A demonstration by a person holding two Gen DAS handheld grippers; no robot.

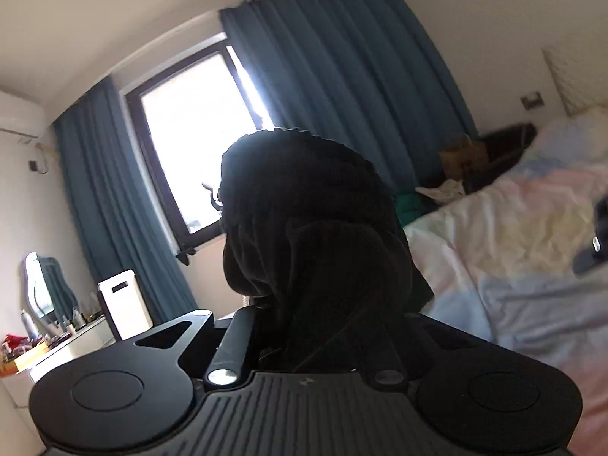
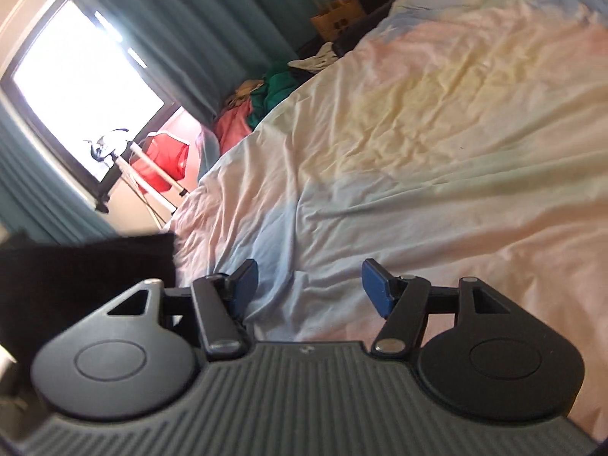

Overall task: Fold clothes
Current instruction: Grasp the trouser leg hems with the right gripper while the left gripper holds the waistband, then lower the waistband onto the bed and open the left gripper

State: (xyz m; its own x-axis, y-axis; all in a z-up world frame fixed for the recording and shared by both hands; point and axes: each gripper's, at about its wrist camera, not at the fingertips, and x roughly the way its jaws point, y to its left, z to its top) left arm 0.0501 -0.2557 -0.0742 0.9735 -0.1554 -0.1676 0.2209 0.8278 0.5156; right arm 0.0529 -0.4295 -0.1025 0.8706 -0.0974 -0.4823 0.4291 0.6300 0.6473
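Pastel bedding [image 2: 437,144] is covering the bed, with teal curtains [image 1: 342,76] and a bright window [image 1: 193,129] on the far side. My left gripper [image 1: 304,323] is pinching a bunched black garment [image 1: 315,220], lifting it against the window. My right gripper [image 2: 309,285] is hovering over the bedding, blue pads [image 2: 374,288] spread apart, gripping nothing.

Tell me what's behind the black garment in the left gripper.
Behind the black garment: a bright window and teal curtains. The left gripper's fingers are covered by the cloth.
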